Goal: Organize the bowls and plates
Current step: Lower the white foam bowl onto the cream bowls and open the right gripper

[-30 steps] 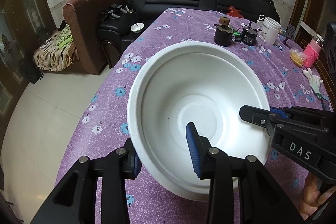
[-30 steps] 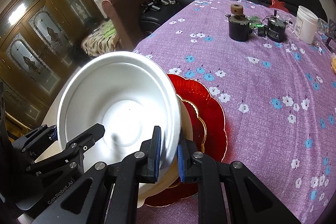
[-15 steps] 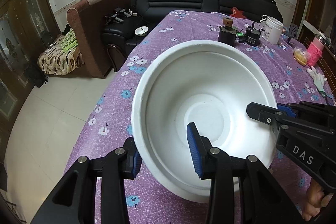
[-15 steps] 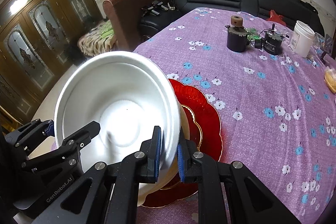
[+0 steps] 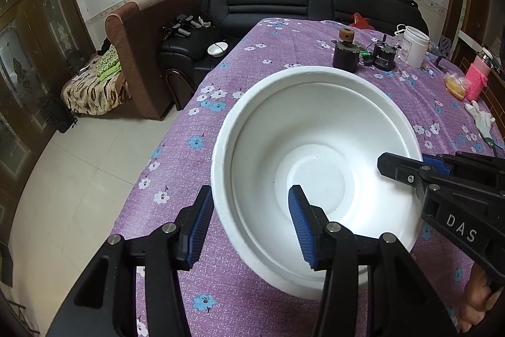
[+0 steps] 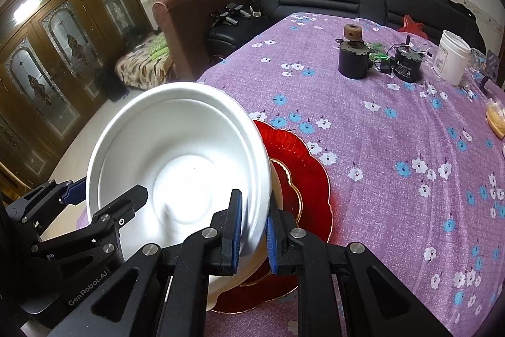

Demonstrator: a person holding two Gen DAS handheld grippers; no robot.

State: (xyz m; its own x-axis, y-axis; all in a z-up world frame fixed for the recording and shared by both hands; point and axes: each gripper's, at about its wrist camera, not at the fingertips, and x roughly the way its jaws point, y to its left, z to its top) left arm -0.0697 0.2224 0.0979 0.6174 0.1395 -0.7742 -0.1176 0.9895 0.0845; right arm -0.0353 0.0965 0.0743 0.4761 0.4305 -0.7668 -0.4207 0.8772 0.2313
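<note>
Purple flowery tablecloth (image 6: 394, 147), with our big white bowl (image 6: 176, 166) at the lower left of the frame.
Our right gripper (image 6: 254, 229) pinches the bowl's rim tight, tilting it over the red plate (image 6: 303, 160). Our left gripper (image 5: 249, 220) is opening, its fingers either side of the rim, not pressing.

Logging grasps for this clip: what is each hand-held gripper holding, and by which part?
The right hand-held gripper pinches the white bowl by its rim. The left hand-held gripper straddles the opposite rim, jaws opening, pads not pressing.
</note>
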